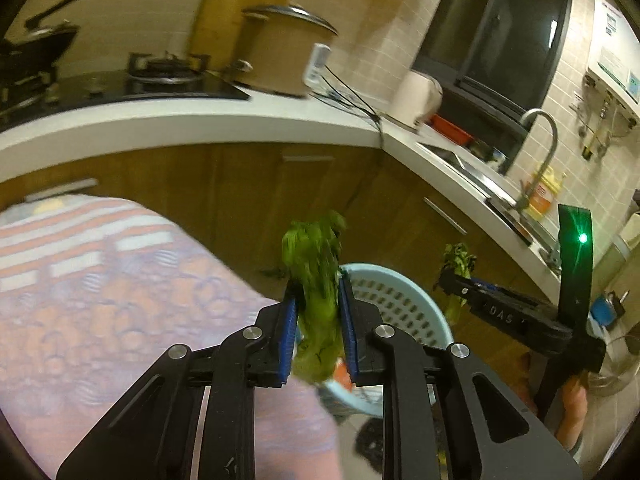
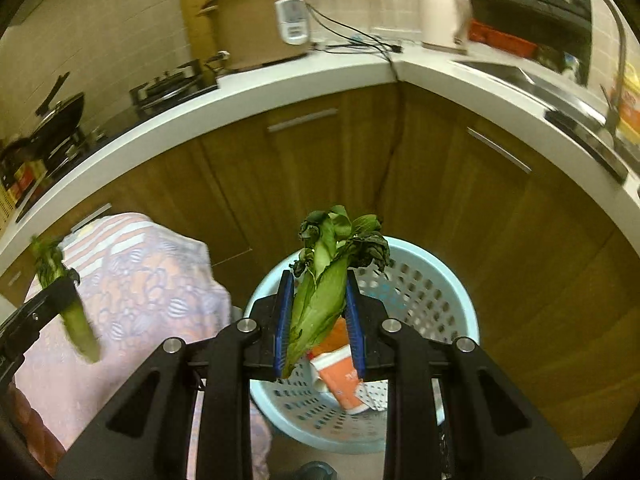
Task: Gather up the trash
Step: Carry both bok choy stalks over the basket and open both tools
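Note:
My left gripper (image 1: 318,286) is shut on a wilted green vegetable leaf (image 1: 316,280), held above the near rim of a light blue perforated trash basket (image 1: 400,300). My right gripper (image 2: 318,280) is shut on another wilted leafy vegetable (image 2: 324,280), held over the same basket (image 2: 432,292), which contains an orange paper cup (image 2: 340,376) and scraps. The right gripper also shows at the right of the left wrist view (image 1: 452,280). The left gripper with its leaf shows at the left of the right wrist view (image 2: 64,284).
A patterned cloth-covered surface (image 1: 120,300) lies left of the basket. Wooden cabinets (image 2: 360,168) under a white counter (image 2: 280,88) stand behind. On the counter are a rice cooker (image 2: 260,20), a gas stove (image 1: 168,72), a kettle (image 2: 444,12) and a sink with faucet (image 1: 540,152).

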The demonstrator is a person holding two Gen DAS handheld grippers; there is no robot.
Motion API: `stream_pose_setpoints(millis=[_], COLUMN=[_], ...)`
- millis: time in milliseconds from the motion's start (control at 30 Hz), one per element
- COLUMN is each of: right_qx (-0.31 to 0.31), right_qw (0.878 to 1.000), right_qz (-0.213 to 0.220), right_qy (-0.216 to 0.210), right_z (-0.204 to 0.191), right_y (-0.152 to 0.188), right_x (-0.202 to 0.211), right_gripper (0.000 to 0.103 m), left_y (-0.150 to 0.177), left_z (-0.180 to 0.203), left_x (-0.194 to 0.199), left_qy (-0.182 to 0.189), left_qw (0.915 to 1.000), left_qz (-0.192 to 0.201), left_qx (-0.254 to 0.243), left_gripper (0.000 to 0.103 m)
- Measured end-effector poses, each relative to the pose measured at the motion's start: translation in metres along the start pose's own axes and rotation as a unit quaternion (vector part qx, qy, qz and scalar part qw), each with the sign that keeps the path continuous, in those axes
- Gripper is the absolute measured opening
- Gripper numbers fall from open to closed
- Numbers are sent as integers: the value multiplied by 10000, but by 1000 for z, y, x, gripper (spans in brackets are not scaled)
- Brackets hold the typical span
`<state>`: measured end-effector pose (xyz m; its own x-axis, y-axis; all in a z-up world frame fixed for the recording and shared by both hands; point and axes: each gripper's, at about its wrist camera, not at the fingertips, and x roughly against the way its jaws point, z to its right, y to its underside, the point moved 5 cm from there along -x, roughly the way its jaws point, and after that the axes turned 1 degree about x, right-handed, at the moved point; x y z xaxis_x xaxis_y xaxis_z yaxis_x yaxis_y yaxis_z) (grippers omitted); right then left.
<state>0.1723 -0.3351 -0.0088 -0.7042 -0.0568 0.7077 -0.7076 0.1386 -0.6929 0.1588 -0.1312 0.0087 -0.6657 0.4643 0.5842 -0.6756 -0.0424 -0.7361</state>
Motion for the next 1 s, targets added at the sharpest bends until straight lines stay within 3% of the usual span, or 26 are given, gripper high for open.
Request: stream_pose_setpoints(millis=[367,667,700,733,800,833,900,1000], right_qx=[-216,-377,-403,-429,-430,-420,-447,-480], right_qw=[9990,9969,9964,9954,9941,9933,9927,9936], right_qz=[-380,-688,-748,-855,-1000,-1074,-1118,-1020], right_qy=[18,22,2,-21,11,65,97,101], right_z=[36,52,54,57,60,61,64,67], right_y=[22,32,33,36,40,43,47,44], right_x=[-24,-44,-46,-51,-56,-59,-60,-54], right_gripper=[22,23,23,23,29,33,61,61], left_y=[18,24,26,27,29,30,31,33], left_z=[48,65,65,64,61,61,59,54], left_x=[-60,-99,-102,-107,-112,-113,-115,-108], left_qy=[396,850,867,867,791,786,724,605], left_qw=[9976,9920,9914,9908,9914,9914,9914,9927], left_qz=[-502,-903,-957,-1019,-1030,-1035,-1074,-999], left_qx=[-266,-232,-215,-191,-144,-158,-188,-288], left_gripper=[17,19,28,45,61,61,61,61])
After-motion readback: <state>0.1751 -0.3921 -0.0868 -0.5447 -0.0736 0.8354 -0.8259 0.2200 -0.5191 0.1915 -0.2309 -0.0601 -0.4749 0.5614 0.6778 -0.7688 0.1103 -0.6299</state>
